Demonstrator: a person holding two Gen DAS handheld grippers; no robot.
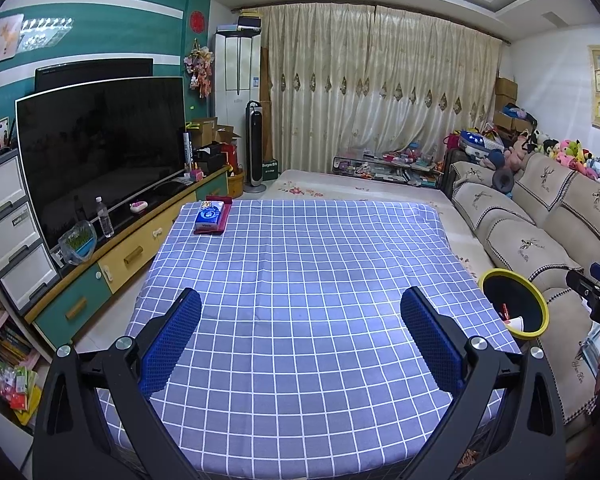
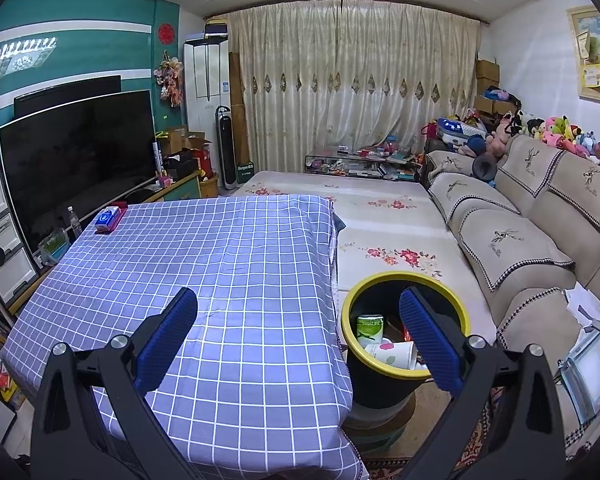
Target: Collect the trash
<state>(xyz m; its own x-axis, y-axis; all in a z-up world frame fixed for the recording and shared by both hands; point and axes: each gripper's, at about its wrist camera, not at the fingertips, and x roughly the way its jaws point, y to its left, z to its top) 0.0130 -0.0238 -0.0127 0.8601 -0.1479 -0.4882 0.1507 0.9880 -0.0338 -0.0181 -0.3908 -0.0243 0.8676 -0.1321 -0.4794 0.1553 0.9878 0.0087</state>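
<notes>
1. My left gripper (image 1: 300, 336), with its blue textured pads, hangs over the blue-and-white checked tablecloth (image 1: 300, 264); its jaws stand wide apart with nothing between them.
2. My right gripper (image 2: 298, 336) is likewise spread wide and empty, one finger over the cloth, the other in front of the black round bin with a yellow rim (image 2: 466, 322).
3. That bin stands just beside the table's right edge. Inside lie a green-and-white drink can (image 2: 369, 328) and a white paper cup with coloured dots (image 2: 392, 354); the can's print is too small to read.
4. At the far left corner of the cloth a blue tissue pack (image 1: 209, 215) rests on a dark red flat holder (image 1: 224, 216); its white lettering is blurred.
</notes>
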